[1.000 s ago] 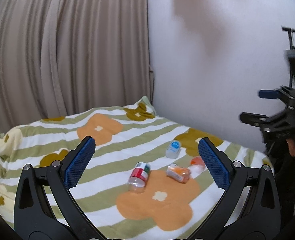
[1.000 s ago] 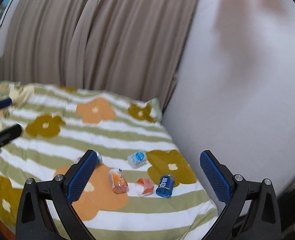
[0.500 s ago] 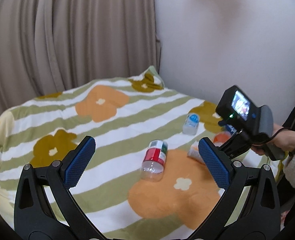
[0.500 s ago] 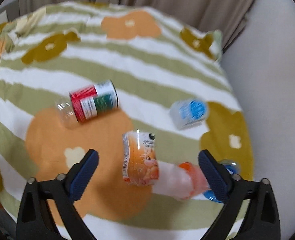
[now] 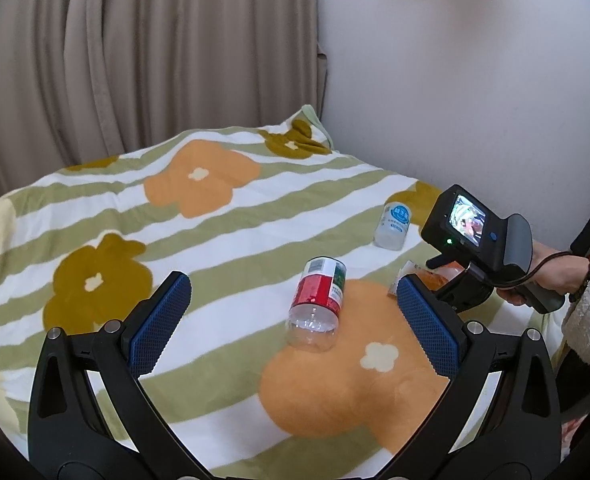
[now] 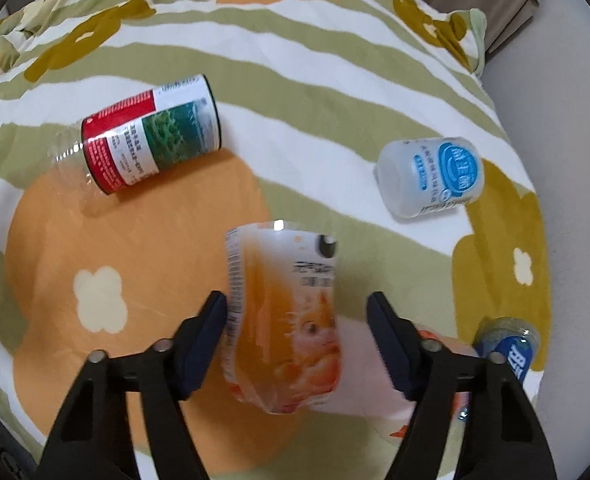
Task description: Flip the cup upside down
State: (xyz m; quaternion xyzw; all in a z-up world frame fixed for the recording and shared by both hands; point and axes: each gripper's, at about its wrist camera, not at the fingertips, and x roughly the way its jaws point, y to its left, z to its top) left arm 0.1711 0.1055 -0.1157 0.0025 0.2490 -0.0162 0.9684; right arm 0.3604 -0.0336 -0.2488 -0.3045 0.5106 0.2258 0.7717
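Observation:
Several cut-bottle cups lie on their sides on a flowered blanket (image 6: 303, 60). The orange-labelled cup (image 6: 283, 320) lies between the fingers of my right gripper (image 6: 297, 344), which is open around it; the left finger is close to its side, the right finger stands apart. In the left wrist view only a sliver of this cup (image 5: 409, 270) shows behind the right gripper's body (image 5: 479, 240). My left gripper (image 5: 295, 320) is open and empty, held above the blanket near the red-and-green-labelled cup (image 5: 319, 300).
A red-and-green cup (image 6: 151, 140), a white cup with a blue label (image 6: 431, 176), a blue cup (image 6: 511, 344) and a pale orange-rimmed cup (image 6: 359, 380) lie around. A wall (image 5: 455, 80) borders the right; curtains (image 5: 135, 60) hang behind.
My right gripper has dropped close to the blanket and its open fingers now straddle the orange-labelled cup. The left gripper has tilted down slightly toward the blanket.

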